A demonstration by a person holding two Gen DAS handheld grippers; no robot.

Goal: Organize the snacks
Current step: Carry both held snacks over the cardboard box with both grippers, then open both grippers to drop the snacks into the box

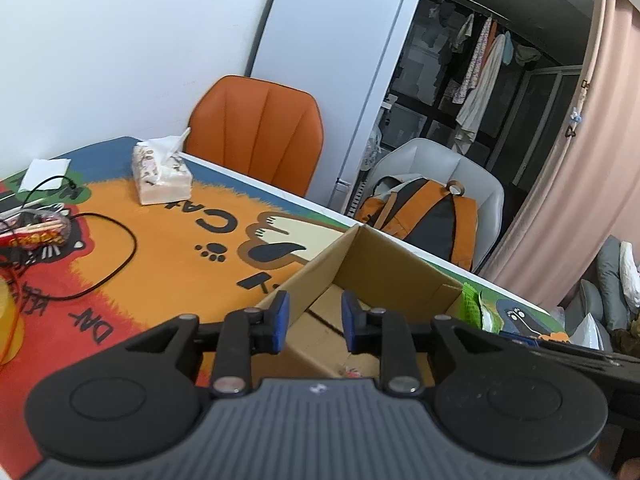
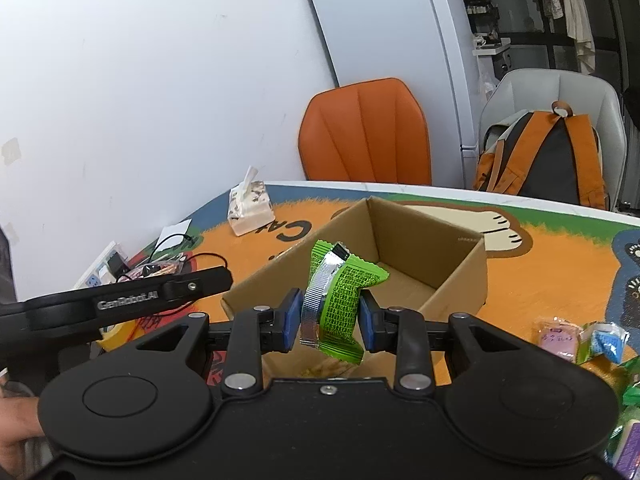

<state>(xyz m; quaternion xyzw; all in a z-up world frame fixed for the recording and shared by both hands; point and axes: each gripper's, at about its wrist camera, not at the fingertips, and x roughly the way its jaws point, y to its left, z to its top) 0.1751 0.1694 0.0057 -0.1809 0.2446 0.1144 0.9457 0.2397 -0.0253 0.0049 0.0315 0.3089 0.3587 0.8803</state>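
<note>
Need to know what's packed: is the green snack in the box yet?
Not yet: the right gripper holds the green snack above the box.

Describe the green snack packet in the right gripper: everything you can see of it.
The green snack packet is a small foil pouch, bright green with dense dark print, its silver crimped seam facing left. It is crumpled and roughly upright, pinched at its lower half between the right gripper's blue pads, held above the near end of the open cardboard box.

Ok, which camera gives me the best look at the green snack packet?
The right wrist view: the green snack packet sits centred, pinched in the right gripper over the cardboard box. The left wrist view catches only a green sliver past the box's corner.
</note>
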